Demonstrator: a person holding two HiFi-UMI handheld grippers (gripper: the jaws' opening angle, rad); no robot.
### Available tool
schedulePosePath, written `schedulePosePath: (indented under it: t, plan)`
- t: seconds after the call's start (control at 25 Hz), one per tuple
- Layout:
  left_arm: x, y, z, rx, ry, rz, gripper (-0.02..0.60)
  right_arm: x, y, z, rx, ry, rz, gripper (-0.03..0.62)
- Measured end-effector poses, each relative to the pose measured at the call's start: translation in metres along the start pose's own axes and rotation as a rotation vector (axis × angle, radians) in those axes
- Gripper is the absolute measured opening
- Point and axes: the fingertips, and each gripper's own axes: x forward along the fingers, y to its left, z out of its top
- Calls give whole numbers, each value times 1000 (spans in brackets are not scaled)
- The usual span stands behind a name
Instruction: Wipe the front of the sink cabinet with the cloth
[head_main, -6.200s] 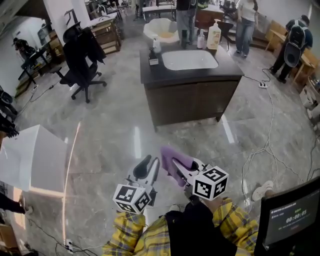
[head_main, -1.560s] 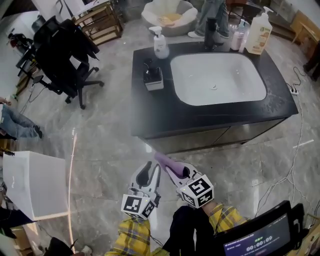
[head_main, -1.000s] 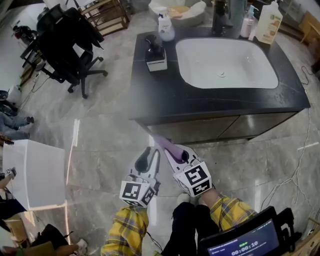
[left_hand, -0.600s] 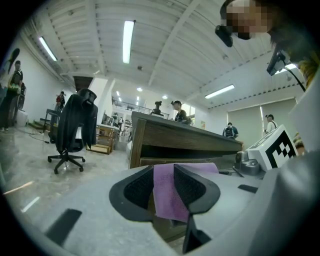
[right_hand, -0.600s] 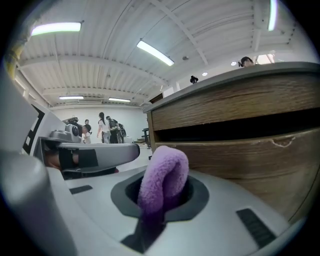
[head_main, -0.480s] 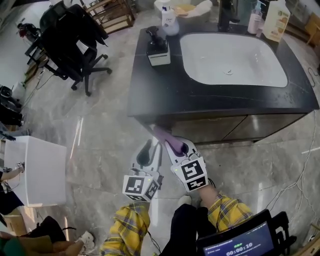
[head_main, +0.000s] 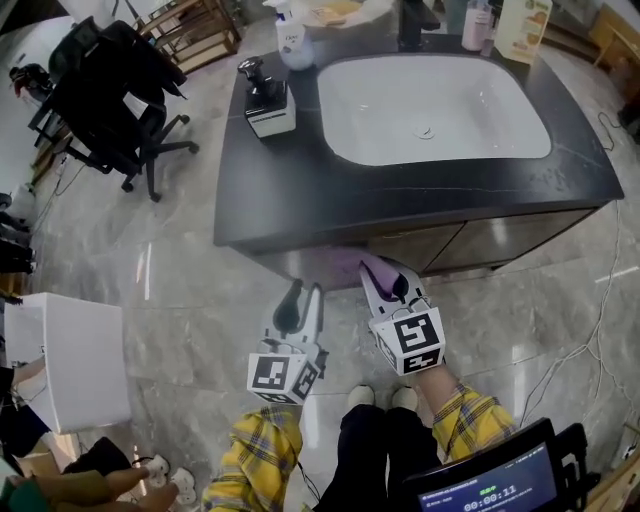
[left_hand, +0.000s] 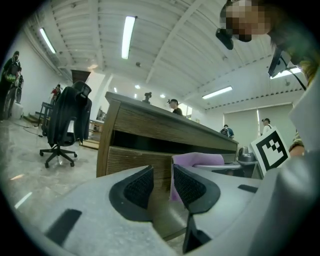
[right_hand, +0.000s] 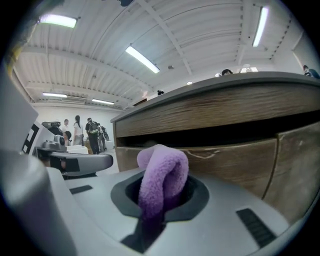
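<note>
The sink cabinet has a dark countertop (head_main: 290, 190) and a white basin (head_main: 430, 105); its brown wood front (head_main: 450, 245) shows below the counter edge. My right gripper (head_main: 385, 282) is shut on a folded purple cloth (head_main: 372, 266), which sits right at the cabinet front under the counter lip. In the right gripper view the cloth (right_hand: 162, 175) bulges from between the jaws, with the wood front (right_hand: 225, 160) close behind. My left gripper (head_main: 302, 302) hangs lower left, its jaws nearly together and empty (left_hand: 162, 182), facing the cabinet front (left_hand: 130, 160).
A soap dispenser (head_main: 263, 100) and a spray bottle (head_main: 290, 40) stand on the counter's left. A black office chair (head_main: 100, 90) is at the far left, a white box (head_main: 70, 360) at the near left, a monitor (head_main: 490, 480) and floor cables (head_main: 590, 330) at the right.
I have walked up to the cabinet. Over the last half second my right gripper carried the cloth rightward and up against the cabinet front. The left gripper stayed low and empty.
</note>
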Motion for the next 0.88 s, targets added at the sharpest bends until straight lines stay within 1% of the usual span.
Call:
schedulePosePath:
  t: [0.12,0.32,0.44,0.56,0.72,0.8,0.88]
  plan:
    - [13,-21,-3,1,14,-35,109,-18,-33,0,16,-3,-52,41]
    - [36,-56,-10,25,28,-115,109,-40,-82,-2,24,-7,-137,41]
    - [48,-70,-15,23,30,-136,109,-53,-108,-7,41,-8,-188,41]
    - [57,-85,-17,37,34,-168,109,-68,-133,-8,50,-8,-240,41]
    - [64,-101,-17,27,35,-180,109,-94,-158,-8,67,-2,-298,41]
    - [65,-108,-15,24,31,-182,109,-111,-160,-7,90,-12,-301,41]
    - [64,-110,-11,15,24,-178,109,-122,-148,-7,88,-13,-266,41]
